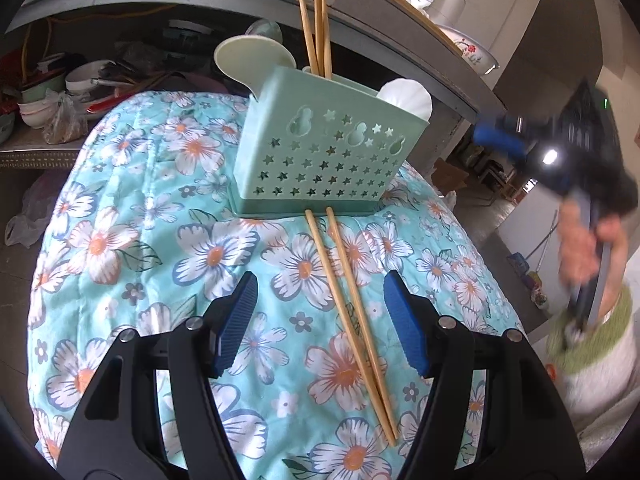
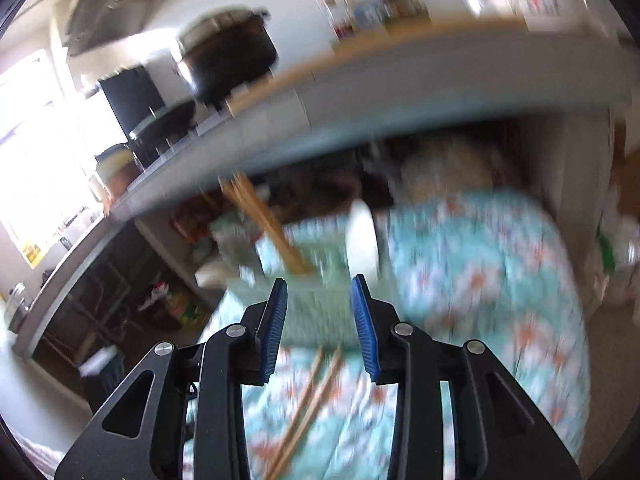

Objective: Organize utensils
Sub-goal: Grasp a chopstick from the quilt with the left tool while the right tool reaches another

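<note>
1. The left gripper (image 1: 320,320) hangs spread wide with nothing in it, above a pair of chopsticks (image 1: 349,320) lying on the floral cloth (image 1: 132,248).
2. The right gripper (image 2: 319,328), jaws parted and bare, is blurred.
3. The green utensil holder (image 1: 320,152) stands just beyond the lying pair, with what look like two more chopsticks (image 1: 316,28) upright inside.

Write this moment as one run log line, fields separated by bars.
left claw: open, over loose chopsticks | right claw: open, empty | holder: two chopsticks inside | cloth: floral
</note>
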`<action>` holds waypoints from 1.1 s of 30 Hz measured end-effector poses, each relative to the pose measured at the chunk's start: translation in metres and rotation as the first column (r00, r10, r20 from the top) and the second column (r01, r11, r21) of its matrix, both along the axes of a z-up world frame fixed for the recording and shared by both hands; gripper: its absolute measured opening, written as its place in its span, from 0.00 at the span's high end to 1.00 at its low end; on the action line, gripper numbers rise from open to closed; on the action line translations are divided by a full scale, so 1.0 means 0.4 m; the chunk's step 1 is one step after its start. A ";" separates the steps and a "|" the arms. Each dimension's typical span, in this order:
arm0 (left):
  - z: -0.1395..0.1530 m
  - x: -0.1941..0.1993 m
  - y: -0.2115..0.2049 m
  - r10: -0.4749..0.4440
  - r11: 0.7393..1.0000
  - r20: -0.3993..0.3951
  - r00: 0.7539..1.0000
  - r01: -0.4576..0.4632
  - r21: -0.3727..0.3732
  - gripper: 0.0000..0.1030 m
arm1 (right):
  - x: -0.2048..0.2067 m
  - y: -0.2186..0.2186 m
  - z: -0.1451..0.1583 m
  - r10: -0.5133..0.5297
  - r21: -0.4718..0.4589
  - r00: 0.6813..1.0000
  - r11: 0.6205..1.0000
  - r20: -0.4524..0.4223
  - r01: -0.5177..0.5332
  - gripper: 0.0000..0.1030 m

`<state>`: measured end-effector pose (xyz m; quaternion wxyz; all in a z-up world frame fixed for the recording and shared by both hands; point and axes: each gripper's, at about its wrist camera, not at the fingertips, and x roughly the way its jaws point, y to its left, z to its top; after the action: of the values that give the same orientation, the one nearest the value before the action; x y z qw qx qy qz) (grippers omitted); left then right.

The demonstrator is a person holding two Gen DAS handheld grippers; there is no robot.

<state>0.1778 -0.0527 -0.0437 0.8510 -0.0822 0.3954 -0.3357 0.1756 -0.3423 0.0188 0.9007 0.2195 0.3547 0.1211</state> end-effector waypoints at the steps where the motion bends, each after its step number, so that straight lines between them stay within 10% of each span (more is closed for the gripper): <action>1: -0.005 0.008 -0.008 -0.009 1.000 -0.020 1.000 0.009 -0.005 0.41 | -0.015 0.007 -0.046 0.009 0.019 0.999 1.000 -0.048 -0.008 0.68; 14: -0.113 0.161 -0.103 -0.072 0.995 -0.358 0.931 0.041 -0.093 0.71 | -0.106 0.048 -0.312 0.063 0.193 0.960 0.981 -0.274 -0.009 0.68; 33: -0.186 0.228 -0.156 0.032 0.999 -0.431 0.902 -0.035 0.002 0.95 | -0.136 0.001 -0.349 0.088 0.269 0.961 0.963 -0.263 -0.015 0.68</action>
<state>0.2689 -0.1152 -0.1180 0.7479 -0.1633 0.5715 -0.2956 0.1213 -0.3418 -0.1208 0.8025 0.3428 0.4614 0.1597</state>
